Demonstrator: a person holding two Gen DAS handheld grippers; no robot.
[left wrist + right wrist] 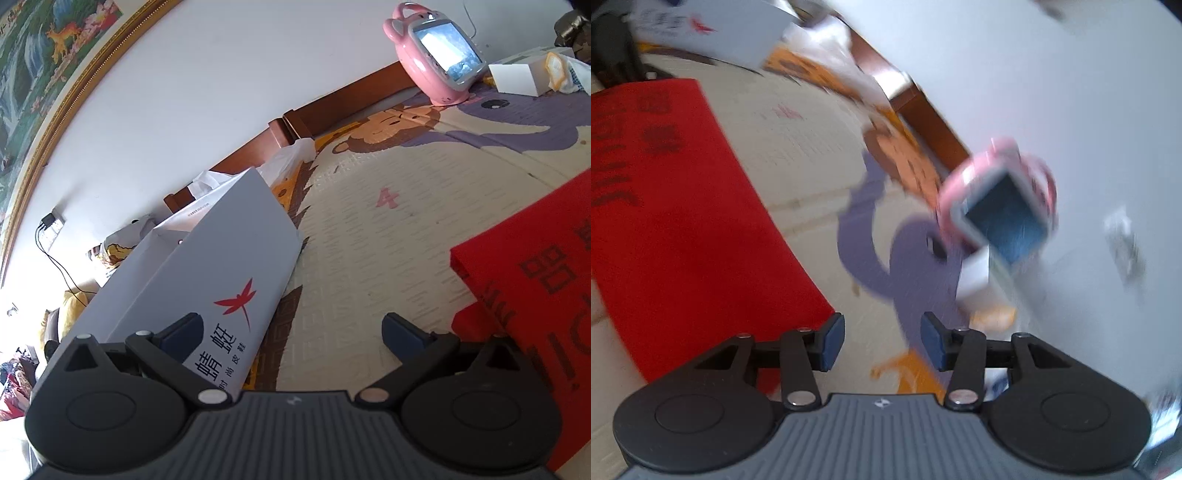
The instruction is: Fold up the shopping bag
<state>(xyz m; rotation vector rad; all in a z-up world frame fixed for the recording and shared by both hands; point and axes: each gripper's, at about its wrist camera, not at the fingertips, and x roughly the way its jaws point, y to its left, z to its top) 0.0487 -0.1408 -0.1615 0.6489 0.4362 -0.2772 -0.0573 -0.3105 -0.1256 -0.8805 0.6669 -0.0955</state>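
I see a cartoon play mat [388, 236] under everything, a pink toy screen [432, 55] propped by the wooden rail [332, 107], a white box [517, 77] beside it, a framed painting [44, 74] on the wall.

- Cream foam play mat [369, 240] with cartoon animals and a pink "4", spread beneath and ahead of the jaws.
- White shopping bag [207, 266] with a red dragonfly, lying on the mat, ahead of the left jaws toward their left side.
- Red bag [535, 280] flat on the mat, off to the right of the left jaws; in the right wrist view, just beside the left-hand jaw.
- Pink toy [432, 55] with a screen, far ahead at the mat's edge.
- Small white box [517, 77] just beside the toy.
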